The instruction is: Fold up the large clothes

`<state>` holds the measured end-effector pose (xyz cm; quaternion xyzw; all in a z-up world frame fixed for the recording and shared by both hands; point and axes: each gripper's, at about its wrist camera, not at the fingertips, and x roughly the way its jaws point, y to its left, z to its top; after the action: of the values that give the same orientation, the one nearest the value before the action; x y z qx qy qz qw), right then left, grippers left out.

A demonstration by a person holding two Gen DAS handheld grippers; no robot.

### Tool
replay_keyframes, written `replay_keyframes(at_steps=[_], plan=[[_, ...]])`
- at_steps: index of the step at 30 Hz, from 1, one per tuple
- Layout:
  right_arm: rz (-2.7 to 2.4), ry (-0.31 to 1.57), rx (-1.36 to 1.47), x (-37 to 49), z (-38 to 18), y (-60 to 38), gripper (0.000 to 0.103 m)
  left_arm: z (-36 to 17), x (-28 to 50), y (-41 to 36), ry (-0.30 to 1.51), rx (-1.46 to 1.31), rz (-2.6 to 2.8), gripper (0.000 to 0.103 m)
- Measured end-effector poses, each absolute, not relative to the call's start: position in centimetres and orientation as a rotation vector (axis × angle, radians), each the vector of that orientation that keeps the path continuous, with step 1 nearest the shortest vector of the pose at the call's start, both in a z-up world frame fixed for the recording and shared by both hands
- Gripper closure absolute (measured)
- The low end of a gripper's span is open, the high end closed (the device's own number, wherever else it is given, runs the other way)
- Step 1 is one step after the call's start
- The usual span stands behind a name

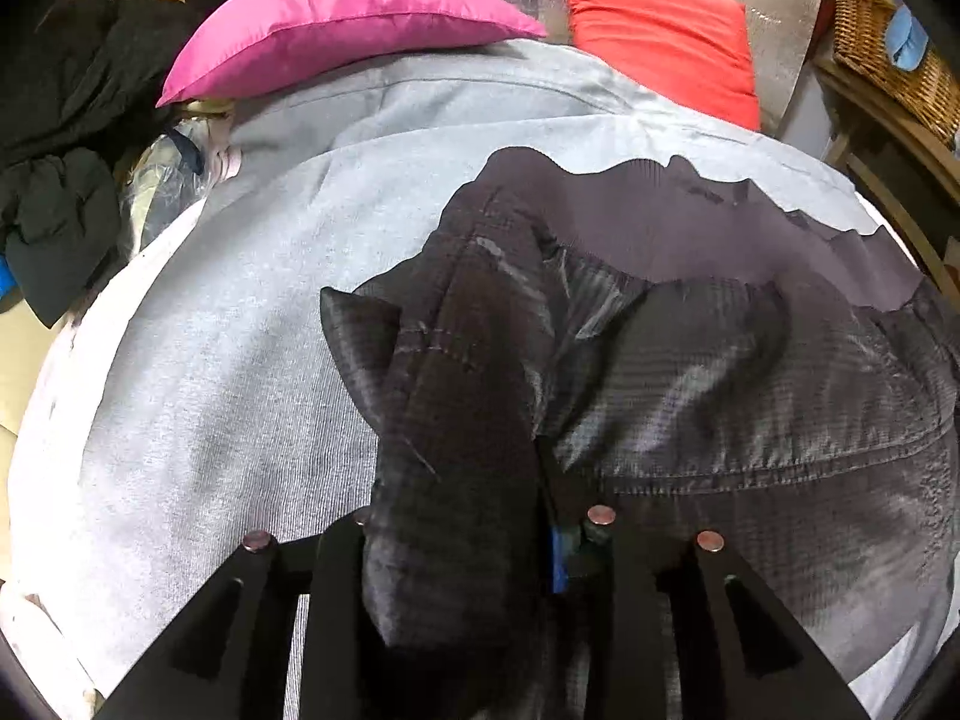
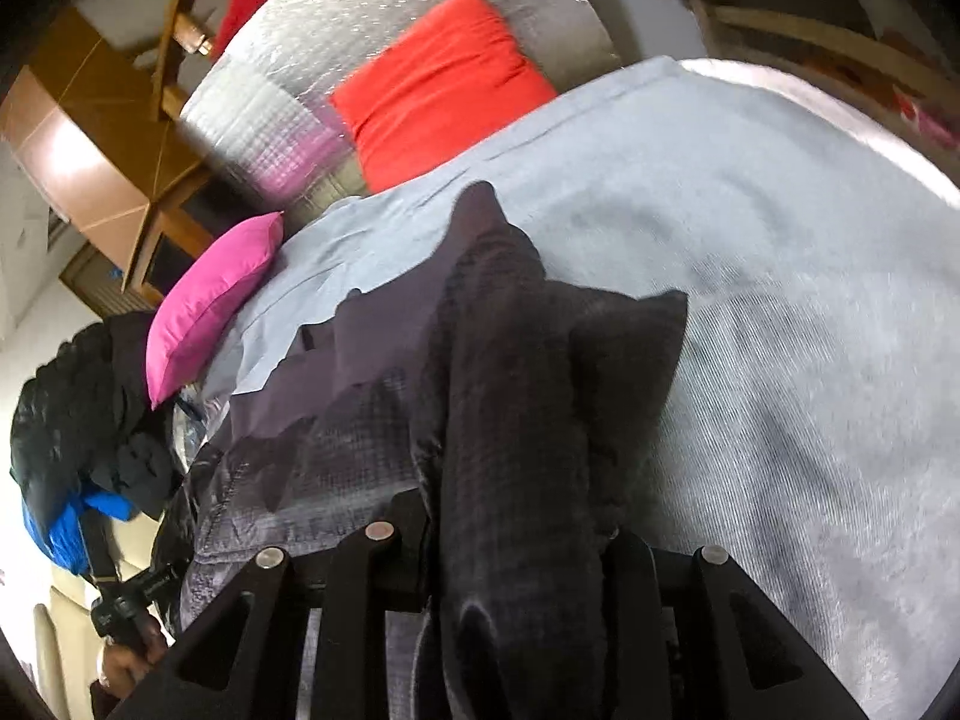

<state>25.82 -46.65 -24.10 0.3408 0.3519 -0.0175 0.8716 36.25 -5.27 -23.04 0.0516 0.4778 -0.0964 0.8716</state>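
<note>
Fingers of the left gripper (image 1: 462, 540) are pinching a bunched edge of the dark jacket (image 1: 690, 396), and the right gripper (image 2: 516, 546) is likewise clamped on a thick fold of the same cloth. That jacket lies partly spread on the grey blanket (image 1: 240, 360) covering the bed, with both gripped portions raised off it. I judge a fold to be in hand: two held edges being carried over the body. Next, both should travel together and lay the fabric flat, edges aligned, before letting go. Counted: one jacket, two grippers, one pink pillow (image 1: 336, 30), one red pillow (image 1: 660, 42), one pile of dark clothes (image 1: 60, 120).
</note>
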Motion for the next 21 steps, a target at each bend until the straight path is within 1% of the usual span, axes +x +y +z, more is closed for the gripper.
replay_keyframes(at_steps=[6,10,13,14,16,17,18,19,20,21], plan=[[-0.037,0.683,0.723,24.3,-23.2,-46.0,0.074,-22.1,35.6,-4.1,0.974,0.050,-0.234,0.078],[-0.031,0.657,0.706,23.6,-22.0,-45.6,0.074,-21.7,35.5,-3.3,0.969,0.020,-0.256,0.079],[-0.040,0.670,0.697,23.8,-22.2,-45.6,0.074,-22.5,36.1,-3.0,0.998,-0.001,-0.258,0.078],[-0.039,0.681,0.708,24.0,-22.5,-46.0,0.074,-22.8,36.5,-2.9,1.010,-0.009,-0.257,0.075],[-0.012,0.720,0.733,24.8,-23.4,-46.7,0.074,-23.5,37.0,-2.9,1.032,0.001,-0.255,0.064],[0.004,0.736,0.750,25.1,-23.8,-47.1,0.070,-23.8,37.3,-2.9,1.045,0.014,-0.250,0.055],[0.038,0.749,0.797,25.3,-24.4,-48.0,0.070,-24.2,37.6,-2.8,1.056,0.020,-0.240,0.044],[0.058,0.752,0.824,25.6,-24.7,-48.4,0.065,-24.5,37.9,-2.6,1.068,0.019,-0.231,0.040],[0.075,0.763,0.849,25.9,-25.0,-48.9,0.052,-24.7,38.1,-2.4,1.076,0.010,-0.230,0.035],[0.083,0.784,0.866,26.2,-25.4,-49.4,0.040,-24.8,38.2,-2.3,1.080,0.001,-0.233,0.034]])
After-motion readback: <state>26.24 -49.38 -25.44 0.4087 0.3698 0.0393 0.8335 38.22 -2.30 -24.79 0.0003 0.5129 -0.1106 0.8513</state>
